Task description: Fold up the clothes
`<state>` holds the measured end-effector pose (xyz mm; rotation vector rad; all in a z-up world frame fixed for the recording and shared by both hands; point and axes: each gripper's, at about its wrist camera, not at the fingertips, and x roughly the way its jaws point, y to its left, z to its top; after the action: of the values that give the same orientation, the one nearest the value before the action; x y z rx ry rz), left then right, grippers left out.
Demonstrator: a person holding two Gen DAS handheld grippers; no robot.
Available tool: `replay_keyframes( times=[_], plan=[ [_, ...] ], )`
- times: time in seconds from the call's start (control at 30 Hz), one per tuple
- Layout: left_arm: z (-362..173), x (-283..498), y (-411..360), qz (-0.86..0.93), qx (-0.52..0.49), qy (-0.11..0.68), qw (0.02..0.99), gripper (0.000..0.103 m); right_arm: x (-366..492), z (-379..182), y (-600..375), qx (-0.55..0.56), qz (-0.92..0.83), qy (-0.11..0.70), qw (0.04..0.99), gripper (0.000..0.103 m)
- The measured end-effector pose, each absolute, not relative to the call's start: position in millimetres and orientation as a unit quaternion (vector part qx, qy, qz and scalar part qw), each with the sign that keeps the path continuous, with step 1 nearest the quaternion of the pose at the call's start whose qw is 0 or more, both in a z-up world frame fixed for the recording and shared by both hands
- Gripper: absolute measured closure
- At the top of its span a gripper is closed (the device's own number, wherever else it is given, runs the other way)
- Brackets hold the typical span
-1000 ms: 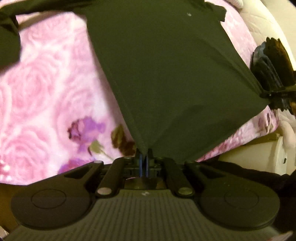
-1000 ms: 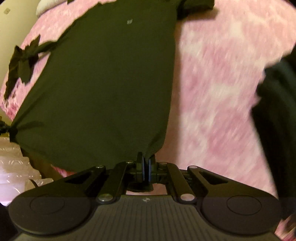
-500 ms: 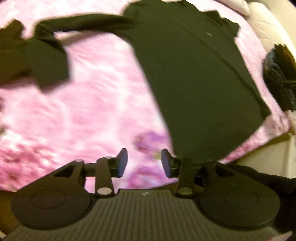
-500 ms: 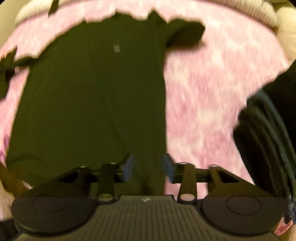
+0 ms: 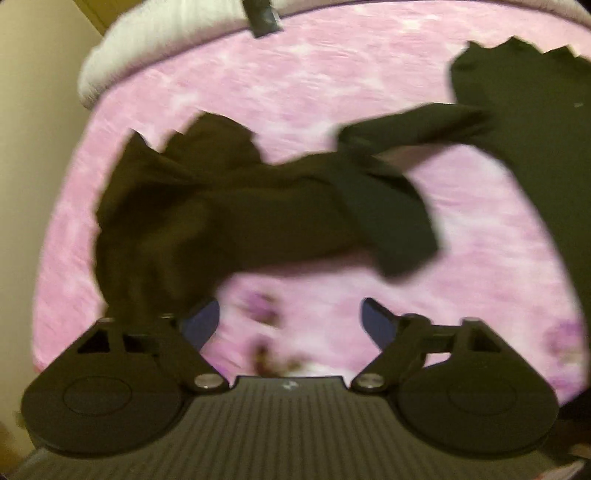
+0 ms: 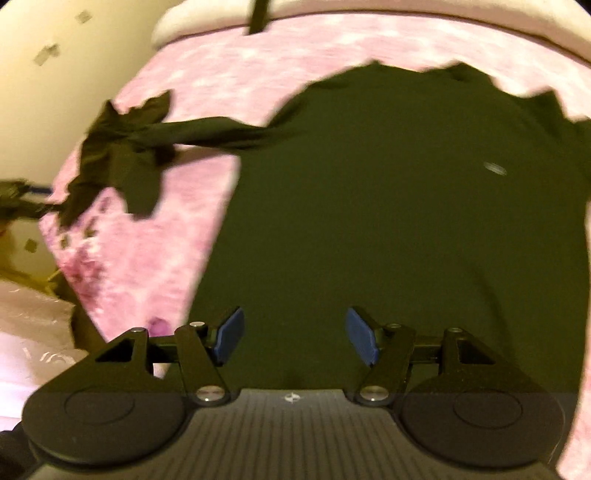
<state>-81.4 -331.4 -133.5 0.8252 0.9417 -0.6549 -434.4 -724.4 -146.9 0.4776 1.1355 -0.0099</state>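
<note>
The work surface is a bed covered by a pink spread (image 5: 332, 92) printed with roses; purple and brown flower motifs (image 5: 266, 317) appear near its close edge. A white padded edge (image 5: 155, 40) runs along the far side of the bed, with a dark strap-like item (image 5: 263, 18) lying across it; its identity cannot be determined. A cream wall (image 6: 66, 55) borders the bed on the left of both views. In the right wrist view, pale crinkled material (image 6: 33, 332) sits low beside the bed at the lower left.

A dark long-sleeved shirt (image 6: 388, 206) lies spread flat on the spread, collar toward the far edge, a small pale mark (image 6: 495, 168) on its chest. One sleeve (image 6: 214, 134) extends across the spread to the left and ends on a crumpled dark garment (image 5: 207, 206) lying near the left edge of the bed. In the left wrist view this pile is just ahead of the left finger (image 5: 201, 325), and its lower edge drops behind that finger's linkage.

The left gripper (image 5: 290, 321) is released, jaws opening, with only the pink spread between them. The right gripper (image 6: 293, 338) is released, jaws opening, above the lower body of the shirt; the blue pads (image 6: 362, 336) press on no fabric. Both views are blurred.
</note>
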Motion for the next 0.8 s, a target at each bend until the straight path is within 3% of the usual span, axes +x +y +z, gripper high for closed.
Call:
replay_keyframes(
  times=[0.23,0.47,0.5,0.57,0.6,0.63,0.7,0.73,0.77,0.8],
  plan=[
    [-168,50,-318,-0.334,0.451,0.339,0.755,0.004,-329,-121,-622,0.204,0.037,0.498,0.842,0.036],
    [-195,191,-310,-0.409,0.458,0.312,0.725,0.005,-146,-154,-483,0.202,0.107,0.467,0.854,0.029],
    [-203,200,-311,-0.423,0.461,0.316,0.713,0.009,-120,-163,-465,0.188,0.115,0.469,0.855,0.029],
    [-220,218,-311,-0.454,0.462,0.333,0.685,0.031,-71,-184,-431,0.111,0.107,0.475,0.866,0.029],
    [-229,226,-311,-0.471,0.46,0.345,0.669,0.057,-47,-195,-415,0.069,0.1,0.478,0.87,0.029],
    [-233,228,-309,-0.484,0.456,0.351,0.659,0.073,-27,-205,-402,0.009,0.079,0.483,0.872,0.028],
    [-236,227,-304,-0.507,0.447,0.349,0.65,0.086,2,-229,-385,-0.093,0.057,0.498,0.86,0.021],
    [-237,226,-300,-0.516,0.441,0.345,0.648,0.088,16,-241,-379,-0.127,0.056,0.508,0.85,0.02],
    [-230,229,-293,-0.52,0.424,0.348,0.655,0.089,26,-253,-378,-0.127,0.066,0.523,0.84,0.026],
    [-224,232,-287,-0.523,0.408,0.35,0.662,0.089,34,-260,-382,-0.102,0.074,0.535,0.835,0.038]
  ],
)
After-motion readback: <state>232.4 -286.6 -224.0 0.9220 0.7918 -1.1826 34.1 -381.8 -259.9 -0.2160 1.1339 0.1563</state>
